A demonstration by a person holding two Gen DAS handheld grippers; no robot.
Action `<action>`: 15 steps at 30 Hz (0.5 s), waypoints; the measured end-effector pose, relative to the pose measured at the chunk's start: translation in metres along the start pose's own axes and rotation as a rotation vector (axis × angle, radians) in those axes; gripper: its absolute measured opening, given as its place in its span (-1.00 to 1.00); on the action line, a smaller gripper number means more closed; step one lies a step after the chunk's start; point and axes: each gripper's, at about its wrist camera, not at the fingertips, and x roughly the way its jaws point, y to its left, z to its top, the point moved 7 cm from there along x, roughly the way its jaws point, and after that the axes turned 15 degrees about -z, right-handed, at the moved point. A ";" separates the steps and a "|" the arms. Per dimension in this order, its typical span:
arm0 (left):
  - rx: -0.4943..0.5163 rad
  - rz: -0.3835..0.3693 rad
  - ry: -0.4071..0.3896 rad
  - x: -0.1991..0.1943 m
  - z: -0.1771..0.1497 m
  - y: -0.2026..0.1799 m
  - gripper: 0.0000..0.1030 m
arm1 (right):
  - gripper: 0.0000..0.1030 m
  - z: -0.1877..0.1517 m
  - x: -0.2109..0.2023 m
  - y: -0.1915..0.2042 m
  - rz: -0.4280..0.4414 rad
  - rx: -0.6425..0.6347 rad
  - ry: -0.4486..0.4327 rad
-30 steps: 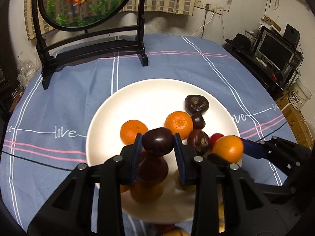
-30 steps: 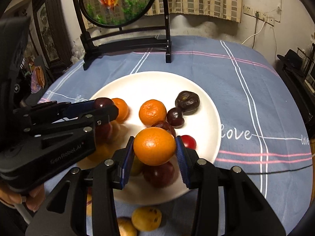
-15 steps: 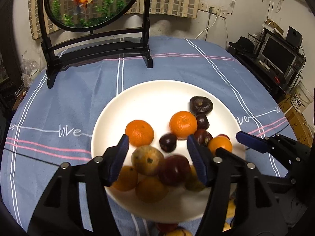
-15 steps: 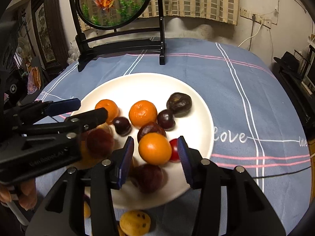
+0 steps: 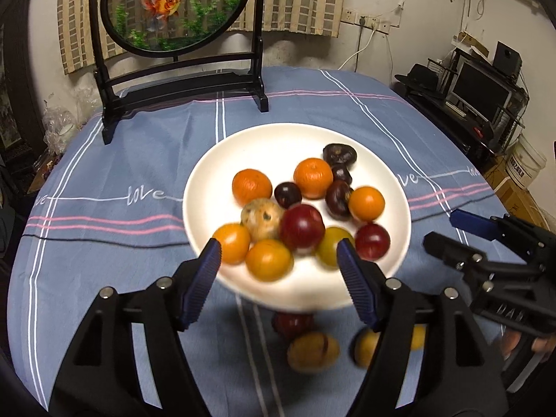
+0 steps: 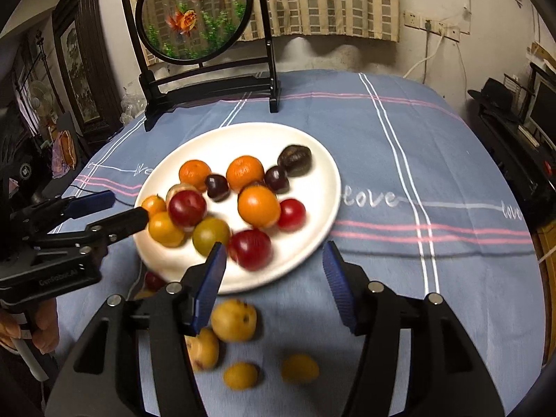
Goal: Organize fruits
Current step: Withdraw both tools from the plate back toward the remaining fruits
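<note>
Item: loose yellow fruits [image 6: 233,319] on the tablecloth [image 6: 399,146], just below my right gripper [image 6: 274,279]; both it and my left gripper [image 5: 278,278] gaped empty. White plate [image 6: 323,187] ahead held the rest. Judged light, round, bruisable, roll-prone; grip across the middle.

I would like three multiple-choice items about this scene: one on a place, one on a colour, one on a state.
1. Where is the goldfish screen?
A. behind the white plate
B. on the plate
C. under the table

2. What colour is the tablecloth?
A. green
B. blue
C. yellow

3. How is the right claw?
A. shut on an orange
B. shut, holding nothing
C. open, holding nothing

Key: 1 A, it stands at the table's far side; 2 B, blue with white and pink stripes; 3 C, the pads stand apart with nothing between.
</note>
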 end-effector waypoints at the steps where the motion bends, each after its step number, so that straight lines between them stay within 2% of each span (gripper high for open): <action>1: 0.004 0.002 -0.003 -0.004 -0.004 -0.001 0.38 | 0.14 -0.004 -0.002 -0.002 0.001 0.006 0.000; 7: 0.006 0.001 -0.012 -0.024 -0.030 -0.002 0.38 | 0.14 -0.036 -0.021 -0.013 0.004 0.037 0.004; 15: -0.001 0.000 0.027 -0.033 -0.071 -0.006 0.39 | 0.15 -0.079 -0.036 -0.020 0.005 0.050 0.020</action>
